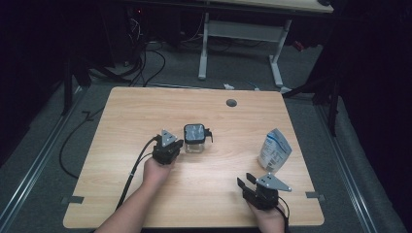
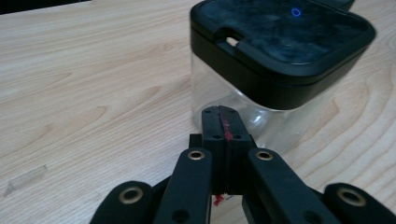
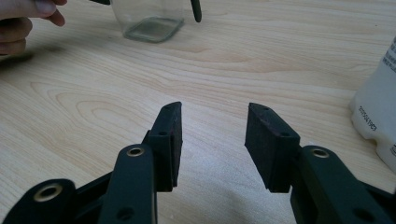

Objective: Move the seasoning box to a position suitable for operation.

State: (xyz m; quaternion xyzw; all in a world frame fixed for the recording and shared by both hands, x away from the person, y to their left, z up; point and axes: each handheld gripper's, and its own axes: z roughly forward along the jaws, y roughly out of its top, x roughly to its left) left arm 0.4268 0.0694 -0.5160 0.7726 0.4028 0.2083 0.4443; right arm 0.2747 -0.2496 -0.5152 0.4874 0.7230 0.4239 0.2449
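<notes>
Black jaws of the left gripper (image 2: 219,122) are pressed together, empty, just beside the clear jar (image 2: 261,93) mid-tabletop (image 1: 145,111). A push there could slide or tip it, I judge. The jar is square, glassy, black-lidded. The right gripper (image 3: 214,140) stands apart near a white pouch (image 1: 274,150).

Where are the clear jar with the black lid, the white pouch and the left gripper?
clear jar (image 1: 195,138): high view, glass body and lid.
white pouch (image 1: 274,150): high view, front face.
left gripper (image 2: 223,122): left gripper view, closed jaw tips.
</notes>
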